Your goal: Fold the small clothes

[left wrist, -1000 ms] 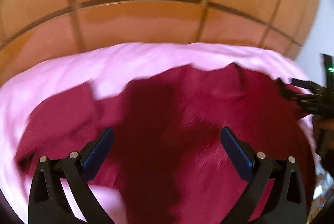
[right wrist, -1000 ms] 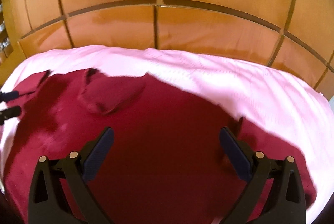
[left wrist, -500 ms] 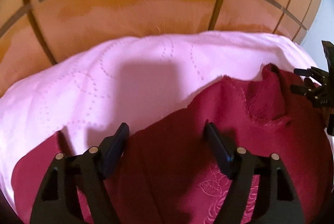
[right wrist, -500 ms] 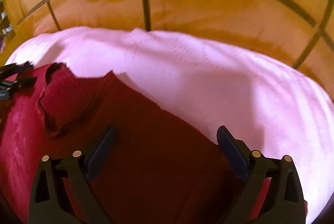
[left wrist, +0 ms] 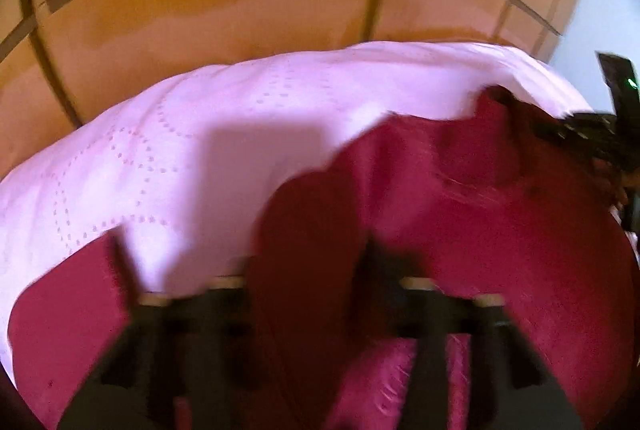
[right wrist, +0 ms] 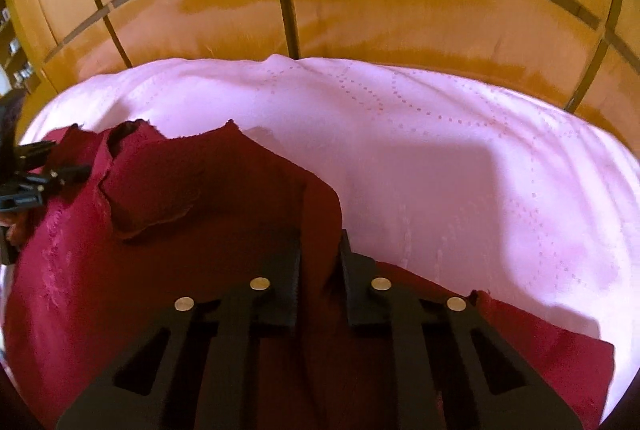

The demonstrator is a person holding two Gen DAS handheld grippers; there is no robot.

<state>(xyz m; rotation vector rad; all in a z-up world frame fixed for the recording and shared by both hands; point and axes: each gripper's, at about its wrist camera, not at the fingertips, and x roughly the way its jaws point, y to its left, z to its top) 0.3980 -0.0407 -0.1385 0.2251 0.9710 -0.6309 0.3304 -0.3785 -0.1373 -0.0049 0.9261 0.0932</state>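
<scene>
Against the frames of a second ago, both pairs of jaws, then spread wide over flat fabric, are now being found drawn in on a raised ridge of the red garment (right wrist: 168, 254). The right gripper (right wrist: 320, 262) is being seen pinching a fold of the cloth, its pads pressed on it from both sides. The left gripper (left wrist: 308, 270) is blurred; its jaws are closing with a hump of the same cloth standing between them, and the fingers appear to be bearing on it.

The garment, earlier spread across most of each view, is now being gathered toward each gripper, and more of the pink quilt (right wrist: 460, 157) is being exposed beyond the fingers. In the right view the other gripper is being seen at the far left edge, touching the garment's ragged hem; in the left view its counterpart is being seen at the far right edge, likewise against the cloth.

A wooden panel wall (right wrist: 360, 9) is standing behind the quilt. Nothing is lying between jaws and cloth.

The garment is dark red, soft, bunched, with a frayed flap near the left of the right gripper and faint embroidery along one side.
</scene>
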